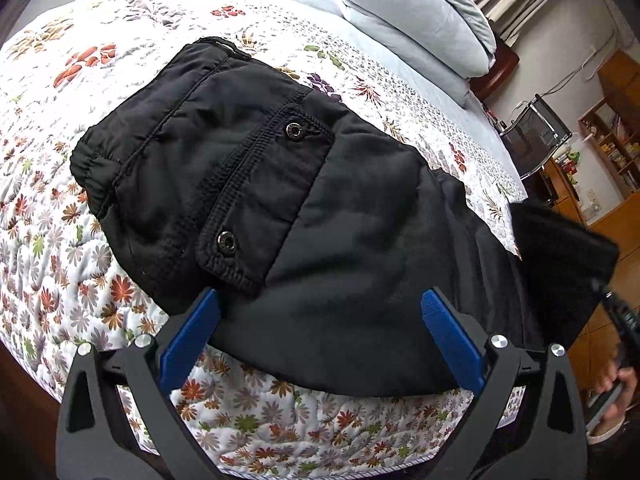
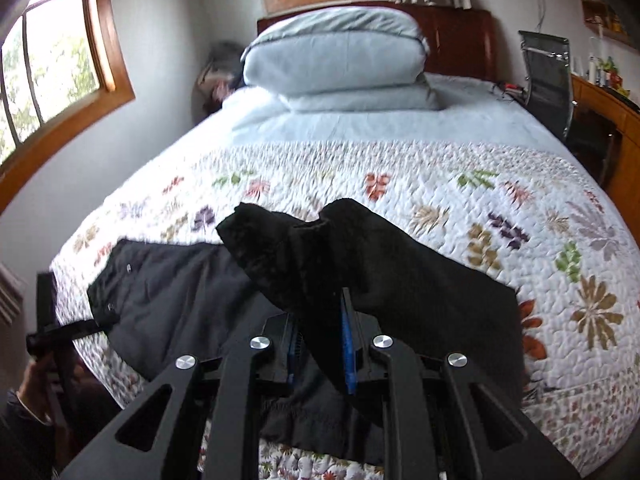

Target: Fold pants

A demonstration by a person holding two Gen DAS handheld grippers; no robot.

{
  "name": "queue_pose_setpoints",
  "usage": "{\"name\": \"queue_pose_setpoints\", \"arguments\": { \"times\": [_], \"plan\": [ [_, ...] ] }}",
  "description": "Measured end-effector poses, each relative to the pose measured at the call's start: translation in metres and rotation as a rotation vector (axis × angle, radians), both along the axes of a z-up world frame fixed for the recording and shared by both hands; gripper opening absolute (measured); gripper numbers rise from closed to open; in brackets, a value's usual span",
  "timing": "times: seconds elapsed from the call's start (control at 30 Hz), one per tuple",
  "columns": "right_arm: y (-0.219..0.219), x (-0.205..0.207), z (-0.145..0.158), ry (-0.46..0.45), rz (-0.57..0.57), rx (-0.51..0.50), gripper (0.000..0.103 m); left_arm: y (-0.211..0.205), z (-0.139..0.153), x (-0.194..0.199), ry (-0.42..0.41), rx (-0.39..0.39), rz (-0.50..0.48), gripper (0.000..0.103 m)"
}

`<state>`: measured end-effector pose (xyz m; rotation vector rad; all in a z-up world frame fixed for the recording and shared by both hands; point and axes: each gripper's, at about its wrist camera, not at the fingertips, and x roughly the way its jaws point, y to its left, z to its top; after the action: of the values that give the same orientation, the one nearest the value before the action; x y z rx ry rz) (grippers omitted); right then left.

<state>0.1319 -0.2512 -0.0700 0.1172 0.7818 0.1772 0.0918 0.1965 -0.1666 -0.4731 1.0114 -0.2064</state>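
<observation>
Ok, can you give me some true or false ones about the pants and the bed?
1. The right tool is pinching the black pants. True.
2. The left tool is squeezed shut. False: its blue fingers stand wide apart.
3. The pants lie on a flowery quilt. True.
4. The pillows are red. False: they are pale blue.

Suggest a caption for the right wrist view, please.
Right gripper clamps black pants above floral quilt.
</observation>
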Motion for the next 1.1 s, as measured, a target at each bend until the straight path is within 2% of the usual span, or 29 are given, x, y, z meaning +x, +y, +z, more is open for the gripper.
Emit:
{"name": "queue_pose_setpoints", "arguments": {
  "times": [0.4,0.7,0.87,0.93,1.0,1.1],
  "plan": [
    [0.05,-0.014,-0.049,0.063,0.115,-0.19,0.018,-0.001,-0.001,0.002,0.001,0.013,-0.008,0.1],
    [0.066,-0.03,-0.081,0.111,0.175,-0.247,0.018,-0.005,-0.002,0.005,0.004,0.021,-0.01,0.1],
    [0.075,-0.033,-0.101,0.126,0.21,-0.312,0.019,-0.009,-0.003,0.006,0.003,0.034,-0.012,0.1],
    [0.074,-0.033,-0.106,0.143,0.218,-0.293,0.03,-0.012,-0.004,0.006,0.002,0.039,-0.014,0.1],
    [0.073,-0.034,-0.106,0.153,0.242,-0.251,0.054,-0.014,-0.004,0.006,0.001,0.045,-0.018,0.1],
    [0.071,-0.04,-0.096,0.141,0.27,-0.155,0.061,-0.016,-0.006,0.006,-0.001,0.051,-0.02,0.1]
  ]
}}
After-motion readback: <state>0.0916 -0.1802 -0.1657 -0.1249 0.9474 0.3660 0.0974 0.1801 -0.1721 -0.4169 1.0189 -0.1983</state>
